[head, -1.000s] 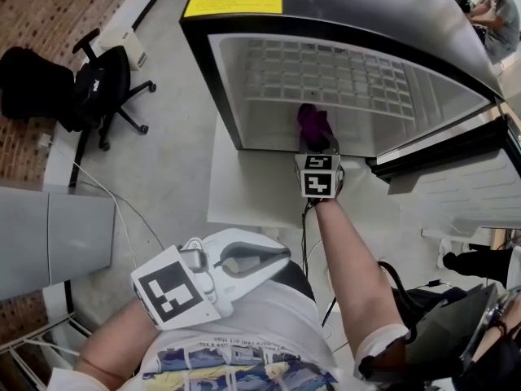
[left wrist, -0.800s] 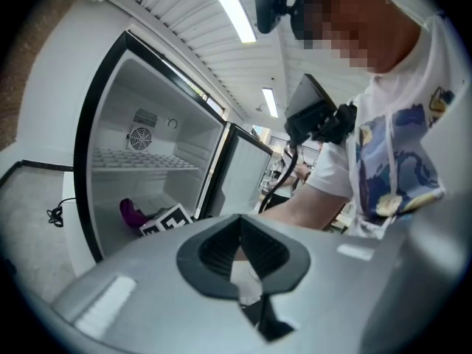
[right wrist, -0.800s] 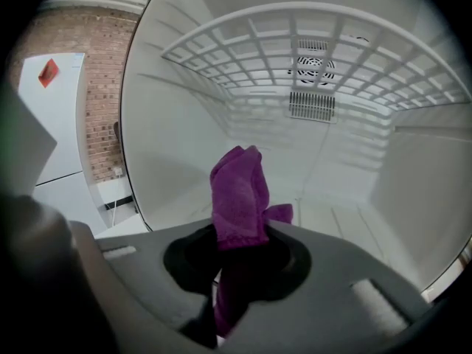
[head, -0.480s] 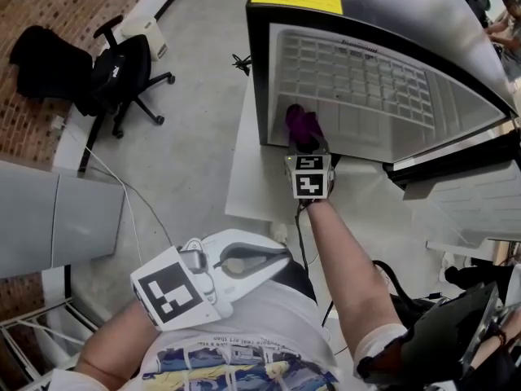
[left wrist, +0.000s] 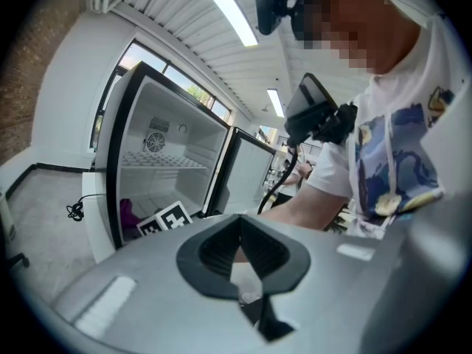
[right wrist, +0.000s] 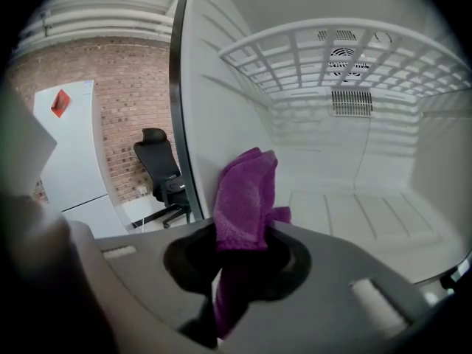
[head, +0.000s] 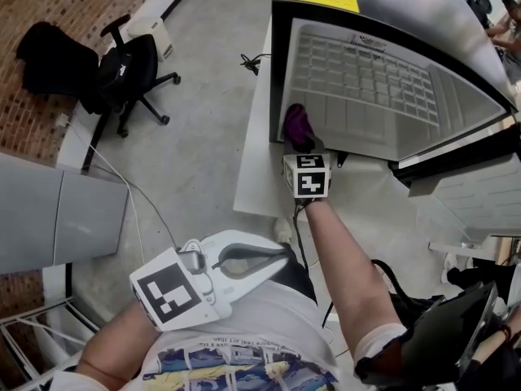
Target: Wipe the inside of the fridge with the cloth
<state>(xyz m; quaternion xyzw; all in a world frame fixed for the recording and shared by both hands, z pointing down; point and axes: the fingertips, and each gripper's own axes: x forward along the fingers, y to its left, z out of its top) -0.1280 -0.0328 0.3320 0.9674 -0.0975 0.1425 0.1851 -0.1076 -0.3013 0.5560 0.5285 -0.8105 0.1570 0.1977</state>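
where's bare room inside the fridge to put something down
The fridge floor is bare from the purple cloth back to the back wall and across to the right. The wire shelf above is bare too. Only the front left corner is tight, where the right gripper holds the cloth beside the left wall.

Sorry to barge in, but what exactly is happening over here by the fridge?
A person is working on the open fridge with two handheld grippers. The right gripper is shut on a purple cloth, held at the front left corner of the interior. The left gripper is shut, empty, and held near the person's body.
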